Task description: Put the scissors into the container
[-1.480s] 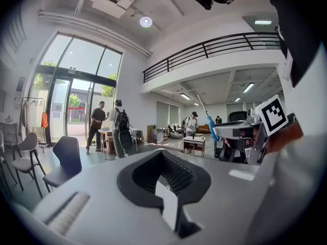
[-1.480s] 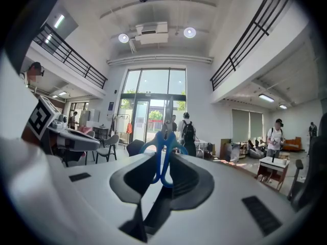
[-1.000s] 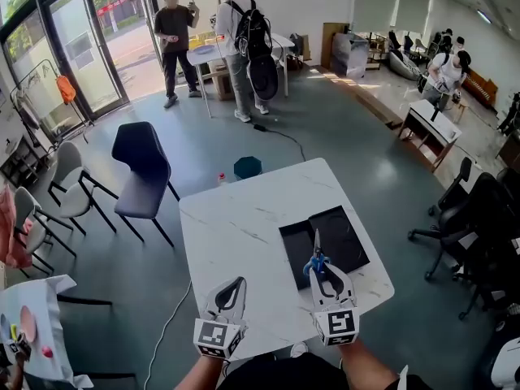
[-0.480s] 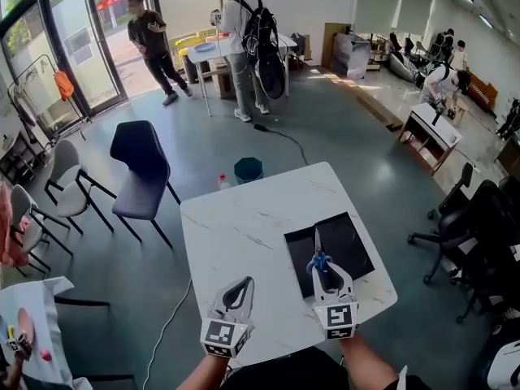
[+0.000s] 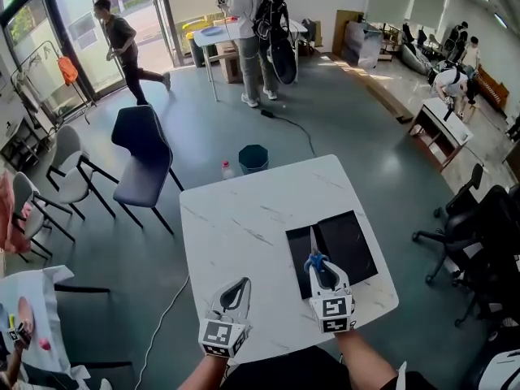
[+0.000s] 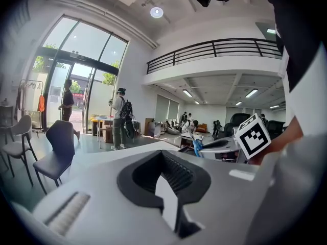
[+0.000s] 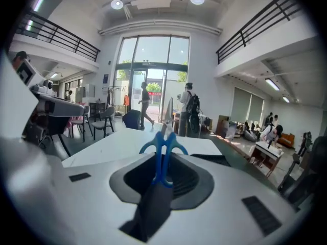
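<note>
Blue-handled scissors [image 5: 314, 257] stick out of my right gripper [image 5: 318, 268], which is shut on their handles, blades pointing away from me. They hang over the near left part of the black flat container [image 5: 349, 242] on the white marble table [image 5: 236, 218]. In the right gripper view the scissors [image 7: 163, 148] stand between the jaws, with the container [image 7: 214, 158] to the right beyond them. My left gripper [image 5: 235, 292] is over the table's near edge, shut and holding nothing. The left gripper view looks over its own jaws [image 6: 163, 160] to the right gripper [image 6: 225, 148].
A dark blue chair [image 5: 142, 157] and two pale chairs [image 5: 65, 165] stand left of the table. A teal bin [image 5: 253, 158] and a small bottle [image 5: 227, 170] sit on the floor past the far edge. Black office chairs [image 5: 479, 226] are at the right. People stand far back.
My right gripper has come down with the scissors toward the container's near left part. The left gripper sank slightly. The person by the glass door has walked off to the left.
</note>
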`<state>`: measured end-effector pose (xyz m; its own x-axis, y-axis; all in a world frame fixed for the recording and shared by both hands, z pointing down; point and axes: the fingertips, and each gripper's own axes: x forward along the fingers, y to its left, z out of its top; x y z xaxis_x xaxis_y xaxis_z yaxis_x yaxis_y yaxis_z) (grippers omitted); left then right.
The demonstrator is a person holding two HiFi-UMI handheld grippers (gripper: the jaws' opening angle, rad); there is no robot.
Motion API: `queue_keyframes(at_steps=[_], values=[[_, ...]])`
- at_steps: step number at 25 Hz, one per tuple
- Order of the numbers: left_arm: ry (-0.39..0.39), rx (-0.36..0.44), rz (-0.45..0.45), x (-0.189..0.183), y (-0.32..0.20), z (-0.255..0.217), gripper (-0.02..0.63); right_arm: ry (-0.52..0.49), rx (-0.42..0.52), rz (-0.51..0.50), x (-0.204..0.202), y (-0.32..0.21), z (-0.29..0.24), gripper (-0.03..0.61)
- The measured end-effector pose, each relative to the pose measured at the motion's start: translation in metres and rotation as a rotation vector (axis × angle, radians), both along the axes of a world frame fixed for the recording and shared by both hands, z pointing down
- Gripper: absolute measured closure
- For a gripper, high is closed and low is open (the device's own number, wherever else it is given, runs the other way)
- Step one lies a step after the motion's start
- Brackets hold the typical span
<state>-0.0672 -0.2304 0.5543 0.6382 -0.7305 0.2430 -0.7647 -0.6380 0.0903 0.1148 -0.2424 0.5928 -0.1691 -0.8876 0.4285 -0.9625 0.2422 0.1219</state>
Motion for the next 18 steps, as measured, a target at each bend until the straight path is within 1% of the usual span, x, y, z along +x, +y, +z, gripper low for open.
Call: queue_keyframes(at_steps=[3,6,9,13,18], values=[[-0.006,-0.019,-0.006,-0.001,-0.001,0.007,0.604,0.000,-0.070,0.030,0.005,-0.007,0.016,0.492],[-0.011,-0.041,-0.015,-0.004,-0.001,0.015,0.604,0.011,-0.125,0.034,0.004,-0.013,0.028,0.492],[-0.007,-0.055,-0.024,-0.006,-0.003,0.019,0.604,0.018,-0.223,0.027,0.003,-0.018,0.046,0.492],[0.006,-0.054,-0.037,-0.006,-0.005,0.020,0.604,0.025,-0.333,0.025,0.004,-0.023,0.065,0.492],[0.022,-0.058,-0.036,-0.004,-0.003,0.023,0.604,0.027,-0.442,0.040,0.007,-0.021,0.091,0.492]])
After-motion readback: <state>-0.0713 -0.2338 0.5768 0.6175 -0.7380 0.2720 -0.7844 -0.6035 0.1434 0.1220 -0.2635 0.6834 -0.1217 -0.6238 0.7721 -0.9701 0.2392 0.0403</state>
